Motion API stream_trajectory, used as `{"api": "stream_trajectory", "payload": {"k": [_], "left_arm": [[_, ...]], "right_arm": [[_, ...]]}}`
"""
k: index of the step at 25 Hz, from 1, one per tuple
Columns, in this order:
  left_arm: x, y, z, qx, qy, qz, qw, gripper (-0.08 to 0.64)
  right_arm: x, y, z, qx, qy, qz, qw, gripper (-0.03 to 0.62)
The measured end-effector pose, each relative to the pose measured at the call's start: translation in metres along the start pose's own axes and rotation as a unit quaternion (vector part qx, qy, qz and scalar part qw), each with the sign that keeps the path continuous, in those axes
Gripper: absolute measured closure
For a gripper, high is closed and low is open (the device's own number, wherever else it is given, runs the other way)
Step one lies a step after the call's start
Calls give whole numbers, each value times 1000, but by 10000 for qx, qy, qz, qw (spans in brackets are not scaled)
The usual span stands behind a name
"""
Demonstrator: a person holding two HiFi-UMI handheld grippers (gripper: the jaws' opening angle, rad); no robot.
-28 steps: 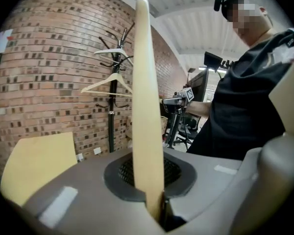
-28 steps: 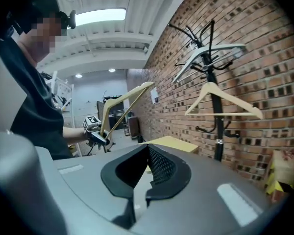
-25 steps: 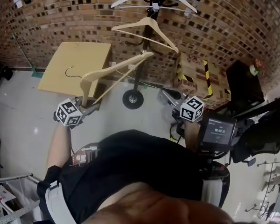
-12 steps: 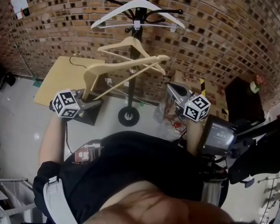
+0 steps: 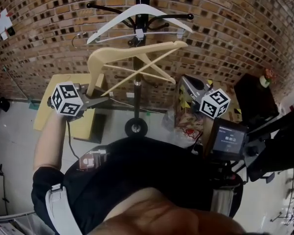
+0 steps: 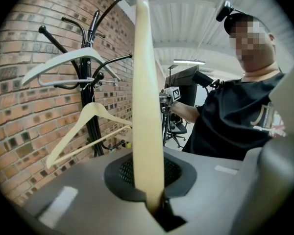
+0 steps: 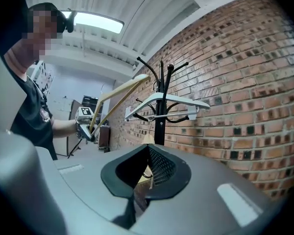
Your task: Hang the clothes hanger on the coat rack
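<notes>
**One-end pinch, crowded rack: where this can go wrong**

Your left tongs (image 5: 103,100) are clamped almost shut on the tip of one arm of the wooden hanger (image 6: 147,106). The rest of it rises above them and reaches across toward your right tongs (image 5: 185,81), which stand a sliver apart and hold nothing. The hanger is in the air and not yet on the rack.

The coat rack (image 5: 137,89) stands beyond both tongs, roughly between them. It is a single pole on a small round base (image 5: 135,127). A shove from the hanger, or from the empty right tongs, could rock or tip it.

You grip the hanger by one tip only, so its whole length works as a lever. A knock on the far arm could twist it in the pads or pull it free, and it would drop to the floor.

Above your tongs, the prongs already carry a white hanger (image 6: 63,61) and, lower down, a second wooden hanger (image 6: 73,131). From your head the held hanger's far arm crosses in front of both, though whether it touches them cannot be told. If it snags one, you could lift it off its prong.

The wire hook (image 5: 76,36) sits above your left tongs, on the side away from the pole. It probably needs turning toward a prong. Steered from so far off, it could miss the prong, or catch only halfway and slide off when you let go.
</notes>
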State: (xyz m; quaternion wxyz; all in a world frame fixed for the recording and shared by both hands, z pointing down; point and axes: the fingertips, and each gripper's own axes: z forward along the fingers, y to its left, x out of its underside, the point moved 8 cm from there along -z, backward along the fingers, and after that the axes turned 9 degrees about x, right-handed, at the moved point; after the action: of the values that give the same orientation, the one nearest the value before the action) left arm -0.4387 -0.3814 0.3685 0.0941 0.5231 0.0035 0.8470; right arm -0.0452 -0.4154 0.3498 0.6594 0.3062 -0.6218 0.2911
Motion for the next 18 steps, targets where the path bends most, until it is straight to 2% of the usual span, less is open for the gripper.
{"api": "stream_trajectory", "payload": {"k": [5, 10, 14, 18], "left_arm": [[-33, 38, -42, 525, 201, 268, 9981, 535], [-69, 59, -76, 1131, 442, 426, 9917, 535], [-101, 55, -90, 1572, 715, 643, 9829, 535], [-135, 53, -91, 1885, 820, 737, 9759, 535]], "right_arm": [[-25, 18, 30, 464, -46, -150, 9988, 578], [-43, 28, 53, 798, -137, -160, 9966, 578], [-47, 31, 60, 774, -138, -245, 9966, 578], [-52, 17, 59, 692, -82, -376, 9969, 578]]}}
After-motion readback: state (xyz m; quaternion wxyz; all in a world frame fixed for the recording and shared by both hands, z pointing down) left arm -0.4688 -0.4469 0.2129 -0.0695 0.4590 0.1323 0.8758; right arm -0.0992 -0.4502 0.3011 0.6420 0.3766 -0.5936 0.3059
